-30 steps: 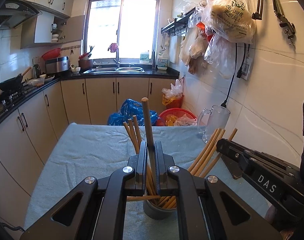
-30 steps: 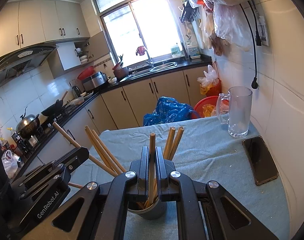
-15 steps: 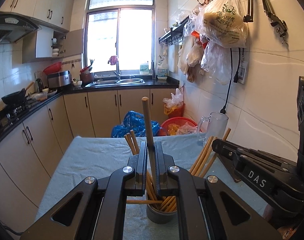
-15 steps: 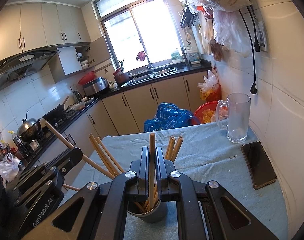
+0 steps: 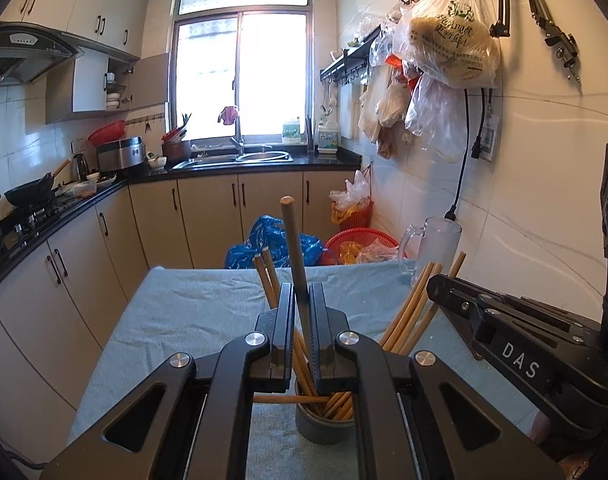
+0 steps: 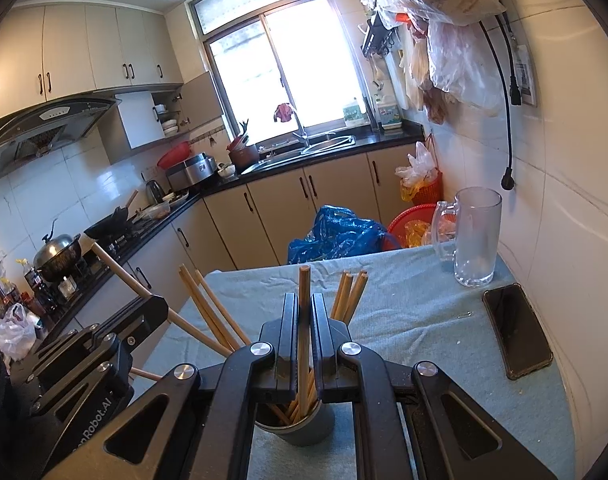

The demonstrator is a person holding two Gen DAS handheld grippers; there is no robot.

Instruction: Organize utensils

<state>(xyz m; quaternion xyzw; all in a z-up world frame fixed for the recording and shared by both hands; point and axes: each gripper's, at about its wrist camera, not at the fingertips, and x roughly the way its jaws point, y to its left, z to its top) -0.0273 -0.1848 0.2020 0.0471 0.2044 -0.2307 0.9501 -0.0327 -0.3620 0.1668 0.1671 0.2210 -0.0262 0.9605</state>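
Near the tabletop's (image 6: 424, 304) front edge, each hand-held gripper, left (image 5: 302, 320) and right (image 6: 303, 320), pinches one chopstick above the grey cup (image 6: 304, 430); most chopsticks (image 5: 408, 312) already in, one (image 5: 284, 399) still out.

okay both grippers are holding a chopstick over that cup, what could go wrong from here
1. The gray cup is small and already crowded with leaning chopsticks; pushing the held ones in could tip it.
2. The left gripper and right gripper work close together over the cup, so they might bump.
3. A knocked chopstick could hit the glass mug or phone nearby.
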